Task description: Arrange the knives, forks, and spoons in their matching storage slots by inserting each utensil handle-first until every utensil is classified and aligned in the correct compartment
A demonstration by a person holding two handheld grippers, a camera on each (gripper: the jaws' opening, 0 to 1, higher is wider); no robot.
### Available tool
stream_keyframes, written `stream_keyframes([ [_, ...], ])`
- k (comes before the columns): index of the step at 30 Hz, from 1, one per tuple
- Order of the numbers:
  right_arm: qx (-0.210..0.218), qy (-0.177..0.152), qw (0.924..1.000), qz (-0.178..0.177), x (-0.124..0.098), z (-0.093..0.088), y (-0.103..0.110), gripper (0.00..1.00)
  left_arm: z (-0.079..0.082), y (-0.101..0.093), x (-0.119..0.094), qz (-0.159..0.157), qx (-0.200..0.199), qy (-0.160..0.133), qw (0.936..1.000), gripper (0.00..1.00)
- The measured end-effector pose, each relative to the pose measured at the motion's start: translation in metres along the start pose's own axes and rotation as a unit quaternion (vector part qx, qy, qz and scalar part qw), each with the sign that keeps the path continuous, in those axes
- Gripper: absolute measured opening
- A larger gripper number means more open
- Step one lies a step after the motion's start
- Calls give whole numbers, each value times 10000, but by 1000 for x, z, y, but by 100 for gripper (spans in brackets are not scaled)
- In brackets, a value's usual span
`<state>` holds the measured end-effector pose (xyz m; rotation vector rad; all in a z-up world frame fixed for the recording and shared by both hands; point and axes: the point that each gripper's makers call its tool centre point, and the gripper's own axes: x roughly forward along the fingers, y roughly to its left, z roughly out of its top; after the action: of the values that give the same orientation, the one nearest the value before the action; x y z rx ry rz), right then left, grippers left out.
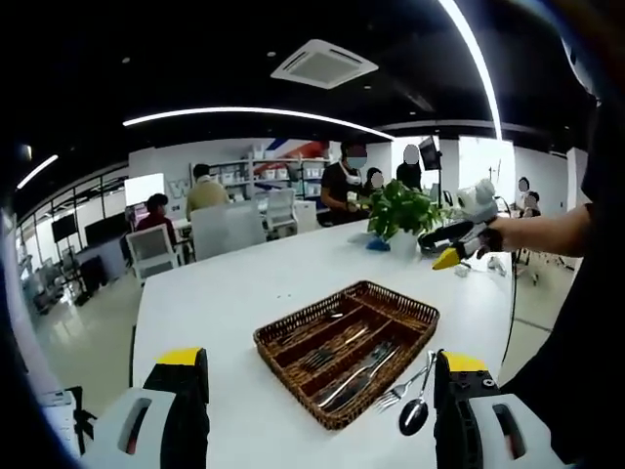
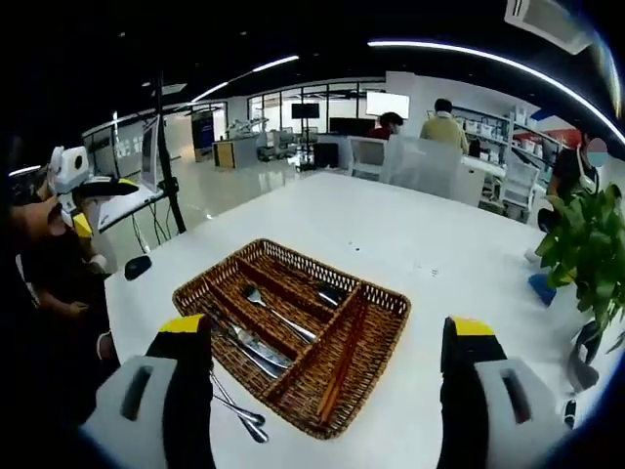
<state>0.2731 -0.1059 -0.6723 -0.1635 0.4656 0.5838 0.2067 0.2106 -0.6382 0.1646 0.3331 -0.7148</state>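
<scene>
- The wicker tray (image 1: 391,311) sits on the white table (image 1: 244,293), near the person's edge, split into long slots.
- In the right gripper view the tray (image 2: 386,298) holds spoons (image 2: 278,313) in a middle slot, knives and forks (image 2: 249,344) in the slot nearer the table's edge, and brown chopsticks (image 2: 344,357) in a slot on the other side.
- A fork and spoon (image 1: 415,396) lie loose on the table just beside the tray; the right gripper view shows them (image 2: 239,408) at the tray's near corner.
- The left gripper (image 1: 317,410) hangs above the table, jaws wide apart with nothing between them.
- The right gripper (image 2: 327,391) is held over the tray's near end, jaws also spread wide and empty.
- In the left gripper view the right gripper (image 1: 451,252) shows at arm's length on the right, yellow tips close by a potted plant (image 1: 400,210).
- The plant (image 2: 586,254) stands at the table's far side.
- People sit and stand at desks farther back in the office.
</scene>
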Motion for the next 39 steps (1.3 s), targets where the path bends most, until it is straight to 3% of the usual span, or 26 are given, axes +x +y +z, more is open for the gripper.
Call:
stream_keyframes([
  [9,11,-491,9985,255,-26,20,13,99,7,-8,-1,-36,93,-28,9999,100],
  [18,61,-622,9979,194,-50,10,16,99,5,-19,6,-130,140,69,9998,100],
  [28,85,-585,9981,184,-57,4,12,99,0,-26,14,-240,153,294,9992,100],
  [33,286,-664,9972,170,-57,6,8,99,4,-42,19,-466,975,661,9919,100],
  [39,293,-736,9967,157,-59,8,7,99,-11,-67,41,-951,1484,1120,9780,100],
])
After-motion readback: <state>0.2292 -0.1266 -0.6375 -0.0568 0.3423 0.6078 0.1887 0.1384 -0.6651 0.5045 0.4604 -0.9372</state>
